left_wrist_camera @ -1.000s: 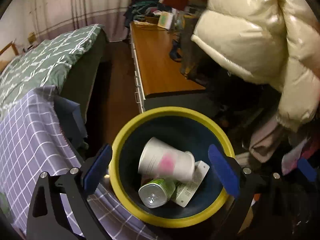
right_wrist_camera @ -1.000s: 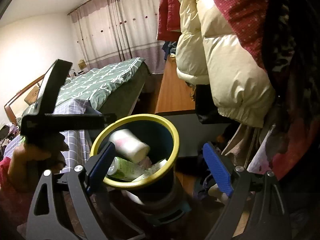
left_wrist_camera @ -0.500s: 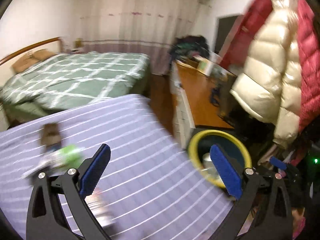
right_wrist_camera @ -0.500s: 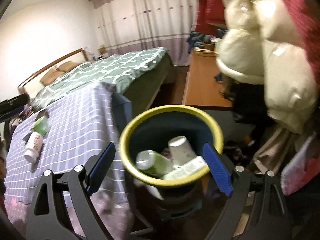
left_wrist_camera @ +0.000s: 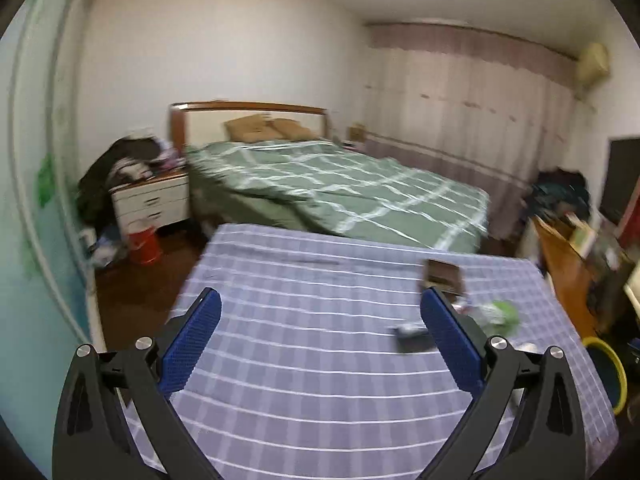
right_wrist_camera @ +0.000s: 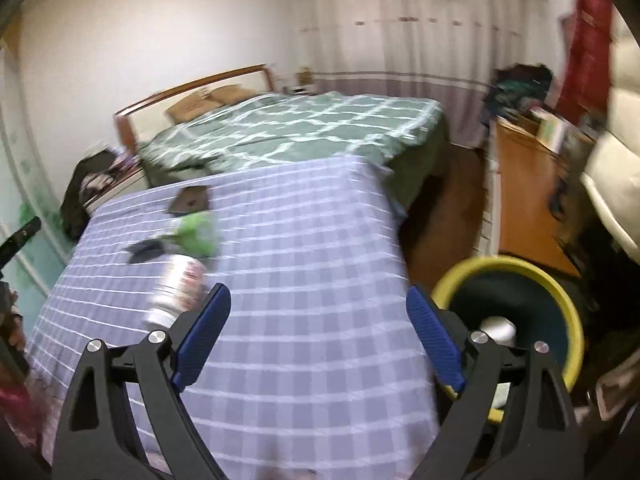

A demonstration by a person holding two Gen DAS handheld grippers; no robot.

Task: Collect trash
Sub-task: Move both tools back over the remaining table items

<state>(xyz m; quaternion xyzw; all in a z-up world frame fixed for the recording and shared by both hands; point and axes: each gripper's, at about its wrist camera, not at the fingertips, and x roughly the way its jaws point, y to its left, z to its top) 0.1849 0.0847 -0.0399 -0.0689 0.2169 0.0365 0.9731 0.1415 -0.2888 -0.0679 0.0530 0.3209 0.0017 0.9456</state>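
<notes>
Two grippers, left (left_wrist_camera: pixel 320 346) and right (right_wrist_camera: pixel 318 338), fingers spread wide, nothing between. Both over checked desk (right_wrist_camera: pixel 300 240), aimed at leftover trash: bottle (right_wrist_camera: pixel 178 292), green wrapper (right_wrist_camera: pixel 198 232), dark scraps. Bin (right_wrist_camera: pixel 560 288) beside desk edge, handy for drops.

Green checked bed (left_wrist_camera: pixel 340 196), pale curtains (right_wrist_camera: pixel 420 28)

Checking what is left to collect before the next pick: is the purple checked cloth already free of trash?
No: in the right wrist view a white bottle, a crumpled green wrapper and dark packets lie on the checked cloth.
</notes>
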